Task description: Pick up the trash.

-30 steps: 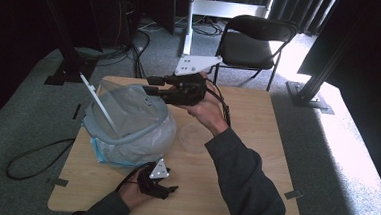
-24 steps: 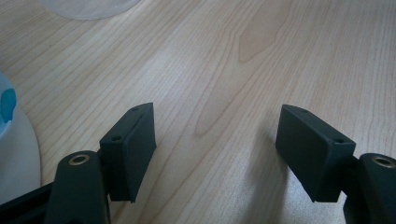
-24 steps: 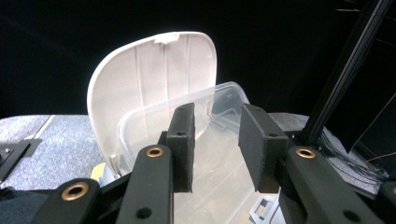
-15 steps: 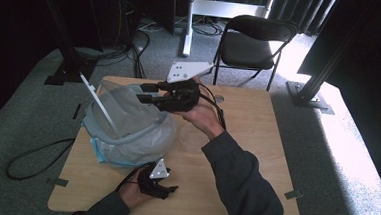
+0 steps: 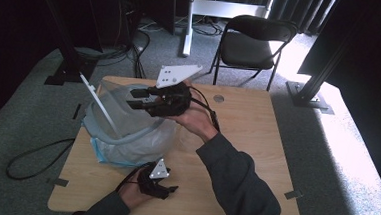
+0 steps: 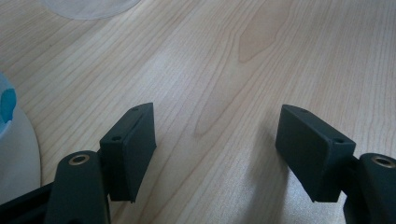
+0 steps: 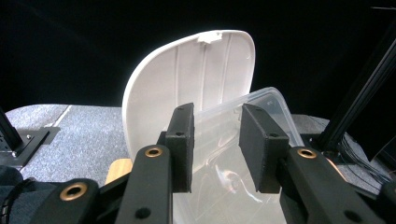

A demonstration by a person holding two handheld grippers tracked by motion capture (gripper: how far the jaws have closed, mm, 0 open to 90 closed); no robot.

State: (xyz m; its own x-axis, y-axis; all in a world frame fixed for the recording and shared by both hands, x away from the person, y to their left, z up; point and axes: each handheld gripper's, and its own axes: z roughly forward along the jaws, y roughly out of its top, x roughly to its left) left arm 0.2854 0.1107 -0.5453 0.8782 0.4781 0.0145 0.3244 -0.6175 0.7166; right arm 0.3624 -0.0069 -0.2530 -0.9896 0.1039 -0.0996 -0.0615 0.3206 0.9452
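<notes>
High view and right gripper view together suggest the right gripper, jaws partly spread and empty over the clear bin at the table's left, is best lowered squarely (left gripper spread, idle).

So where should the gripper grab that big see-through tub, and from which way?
Best guess: the tub by its near rim, from the right gripper's side. That thin edge sits just ahead of its parted jaws, while the white lid stands upright behind it.
</notes>
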